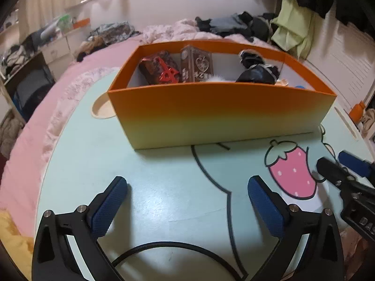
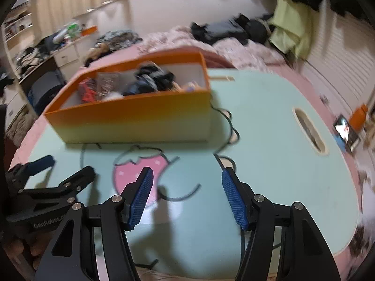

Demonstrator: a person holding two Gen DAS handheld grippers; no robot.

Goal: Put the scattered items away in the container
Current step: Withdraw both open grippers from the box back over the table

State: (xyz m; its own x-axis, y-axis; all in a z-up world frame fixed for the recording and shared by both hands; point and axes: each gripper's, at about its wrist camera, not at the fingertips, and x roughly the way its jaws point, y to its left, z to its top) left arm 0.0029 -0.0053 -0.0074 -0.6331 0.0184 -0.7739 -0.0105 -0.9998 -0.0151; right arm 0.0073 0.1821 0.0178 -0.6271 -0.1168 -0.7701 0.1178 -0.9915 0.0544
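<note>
My left tool (image 1: 187,187) hung with its blue pads spread as wide as they go and nothing between them, above the pale green worktop (image 1: 164,171). My right tool (image 2: 187,187) hovered beside it, its pads also parted and bare, over the pink strawberry (image 2: 140,171) printed on the worktop. In the left wrist view the tips of the right tool reached in from the right edge, near that same strawberry; in the right wrist view the left tool showed at the lower left.

The orange box (image 1: 220,114) stood on the far side of the worktop, ahead of both tools and well apart from them, its front wall fading from orange to yellow. Inside it lay a dark packet with a red ornament (image 1: 161,68) at the left, a brown carton (image 1: 196,64) standing upright next to it, and a black bundle of cloth (image 1: 256,69) toward the right. Something pale and something blue peeked over the rim at the far right, too hidden to name.

The worktop sat on a bed with a pink cover (image 1: 30,140), and clothes (image 1: 234,25) were heaped at the bed's far end. The right wrist view was blurred.
</note>
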